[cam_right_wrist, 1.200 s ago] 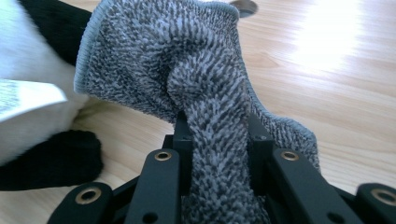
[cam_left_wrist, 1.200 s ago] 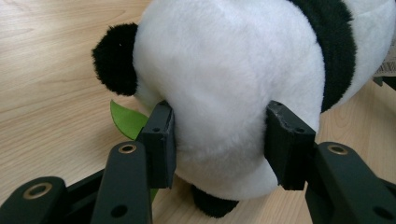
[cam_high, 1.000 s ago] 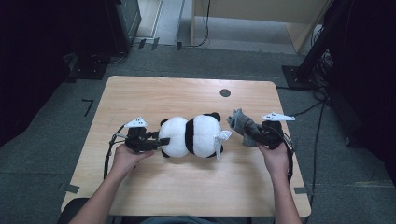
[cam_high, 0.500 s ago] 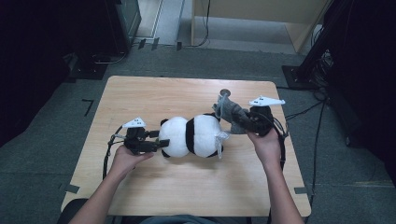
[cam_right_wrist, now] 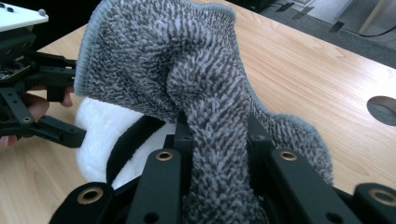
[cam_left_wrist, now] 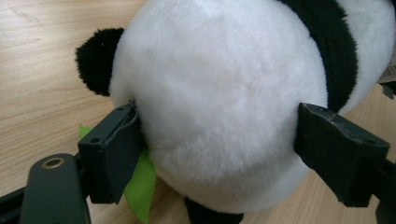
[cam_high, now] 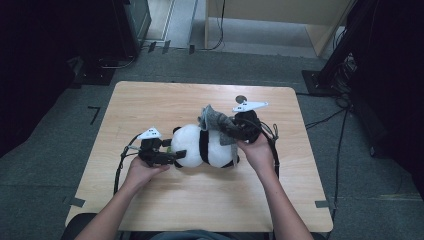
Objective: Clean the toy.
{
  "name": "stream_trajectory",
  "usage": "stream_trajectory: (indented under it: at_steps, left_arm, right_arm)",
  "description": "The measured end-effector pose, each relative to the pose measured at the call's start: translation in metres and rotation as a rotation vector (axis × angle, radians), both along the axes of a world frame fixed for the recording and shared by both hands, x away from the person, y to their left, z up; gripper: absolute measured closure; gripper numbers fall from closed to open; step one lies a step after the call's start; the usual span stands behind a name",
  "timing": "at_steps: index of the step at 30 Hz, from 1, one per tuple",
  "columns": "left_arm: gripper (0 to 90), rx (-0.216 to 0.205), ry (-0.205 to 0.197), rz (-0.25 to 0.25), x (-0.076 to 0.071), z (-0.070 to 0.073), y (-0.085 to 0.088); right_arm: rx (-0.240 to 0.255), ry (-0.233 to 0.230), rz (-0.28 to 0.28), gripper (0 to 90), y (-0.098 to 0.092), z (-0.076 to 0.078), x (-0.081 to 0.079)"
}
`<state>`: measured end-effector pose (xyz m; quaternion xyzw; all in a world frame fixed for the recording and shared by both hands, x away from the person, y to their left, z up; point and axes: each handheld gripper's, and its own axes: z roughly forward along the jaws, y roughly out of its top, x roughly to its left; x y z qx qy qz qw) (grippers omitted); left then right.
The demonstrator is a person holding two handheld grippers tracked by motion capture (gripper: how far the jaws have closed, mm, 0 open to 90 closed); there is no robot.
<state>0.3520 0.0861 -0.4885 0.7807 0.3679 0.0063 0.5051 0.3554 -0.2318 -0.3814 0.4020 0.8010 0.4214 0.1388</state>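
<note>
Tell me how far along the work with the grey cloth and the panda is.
Done: the right tool is shut on the grey cloth and holds it above the toy panda. In hand: the left tool straddles the panda's white end; its jaws have just been opening, one touching the fur, the other apart. Left: the cloth hangs bunched and is not yet laid over the panda.

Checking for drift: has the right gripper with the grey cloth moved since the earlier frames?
Yes. The right gripper, shut on the grey cloth, moved left, from the table's right edge over the panda.
</note>
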Motion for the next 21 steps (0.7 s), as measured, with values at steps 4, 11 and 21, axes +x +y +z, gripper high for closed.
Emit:
stream_trajectory:
  at_steps: [4, 11, 21]
  left_arm:
    - [16.2, -0.034, 0.028, 0.013, 0.003, -0.006, -0.001]
    - [40.0, -0.019, 0.024, 0.040, 0.000, -0.004, -0.001]
    - [40.4, 0.005, 0.011, 0.045, -0.003, 0.000, -0.002]
  right_arm:
    - [0.021, 0.023, -0.002, 75.8, -0.002, -0.004, 0.005]
    - [-0.015, 0.038, 0.004, 75.8, 0.004, -0.001, 0.011]
    - [-0.034, 0.023, 0.071, 75.2, 0.059, 0.015, 0.037]
